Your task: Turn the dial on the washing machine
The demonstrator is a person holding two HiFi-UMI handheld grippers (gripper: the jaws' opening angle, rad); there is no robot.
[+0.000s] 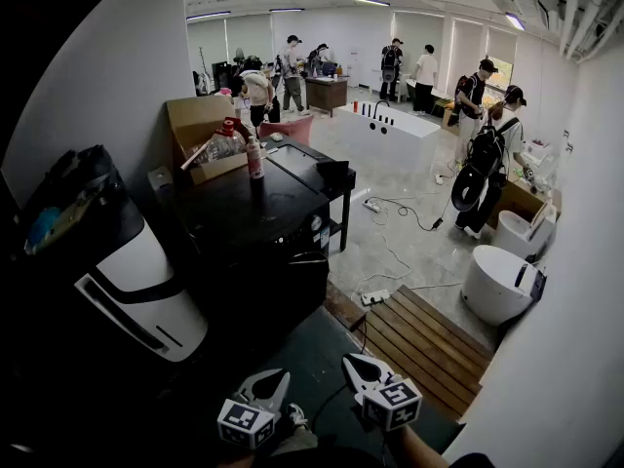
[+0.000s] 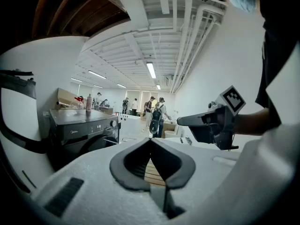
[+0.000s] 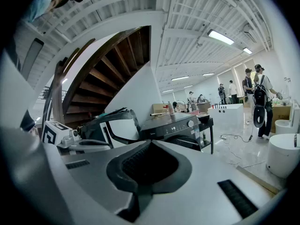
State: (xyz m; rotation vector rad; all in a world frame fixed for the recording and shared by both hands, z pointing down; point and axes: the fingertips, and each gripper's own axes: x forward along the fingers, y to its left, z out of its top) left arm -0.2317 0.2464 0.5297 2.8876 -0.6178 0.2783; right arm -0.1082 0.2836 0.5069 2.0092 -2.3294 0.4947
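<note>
The black washing machine (image 1: 255,234) stands ahead of me, a good step beyond both grippers. Its small round dial (image 1: 315,224) sits on the front panel's right end; the dial (image 2: 113,123) shows in the left gripper view and the dial (image 3: 190,123) in the right gripper view too. My left gripper (image 1: 281,376) hangs low in the head view, shut and empty. Beside it my right gripper (image 1: 351,362) is also shut with nothing in it. Neither touches the machine. Each gripper view looks past its own closed jaws, left gripper (image 2: 151,142) and right gripper (image 3: 150,143), toward the machine.
A pink bottle (image 1: 254,158) and a cardboard box (image 1: 202,131) sit on the machine's far top. A white and black appliance (image 1: 127,271) stands at the left. A wooden platform (image 1: 426,344), white toilets (image 1: 497,283), floor cables (image 1: 390,261) and several people lie to the right and beyond.
</note>
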